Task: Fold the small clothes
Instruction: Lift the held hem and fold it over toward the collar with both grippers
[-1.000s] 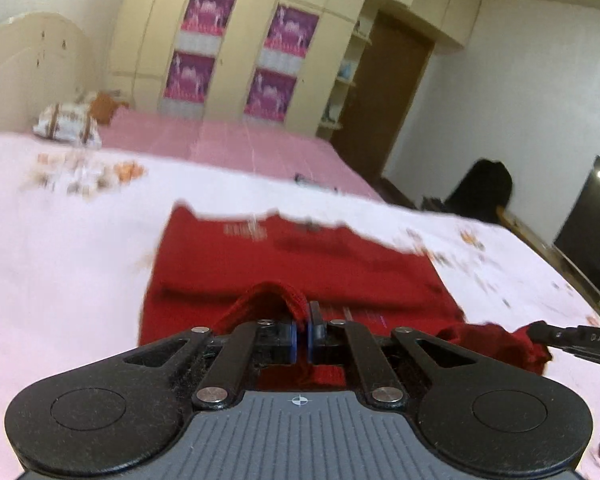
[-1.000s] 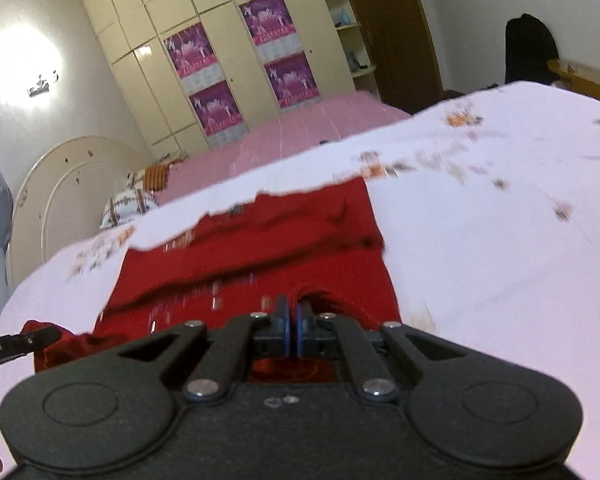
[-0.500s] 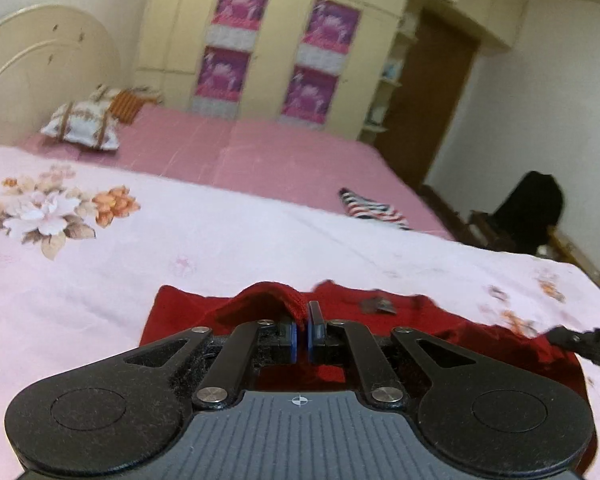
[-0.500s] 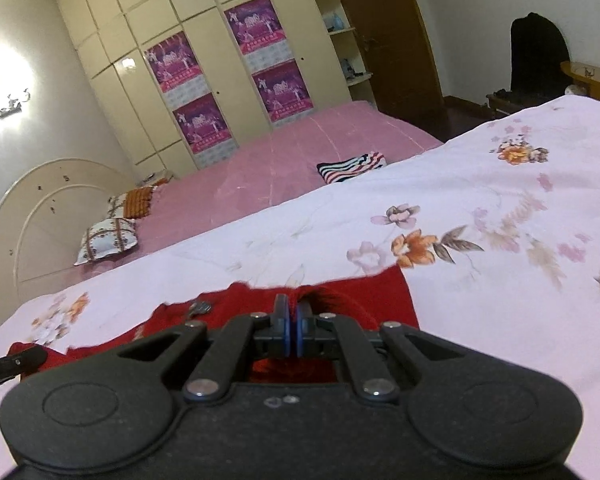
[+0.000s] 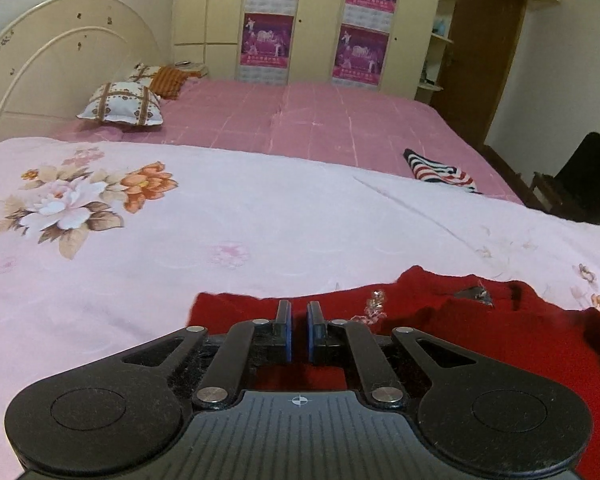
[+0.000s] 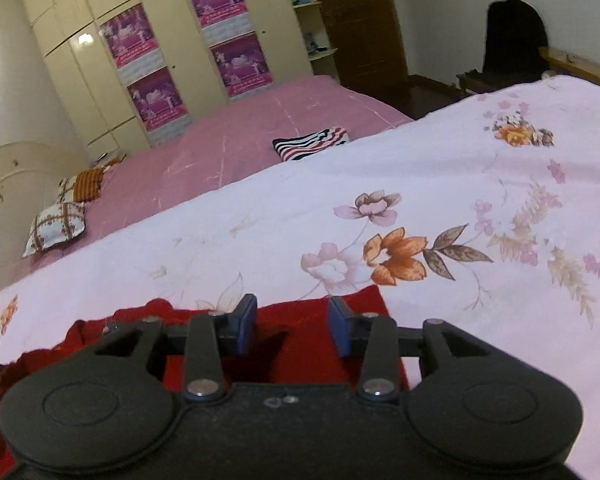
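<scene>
Right gripper (image 6: 292, 324) wide apart, left gripper (image 5: 299, 330) slightly parted, nothing held, both over red garment (image 5: 500, 332) near edge; back off w/o snagging fold.

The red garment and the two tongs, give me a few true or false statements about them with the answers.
1. The right tongs are open. True.
2. The left tongs are clamped on the red garment. False: a narrow gap shows between the pads, nothing pinched.
3. The red garment lies on the floral sheet. True.
4. A striped garment lies on top of the red one. False: it lies far off on the pink cover.
</scene>
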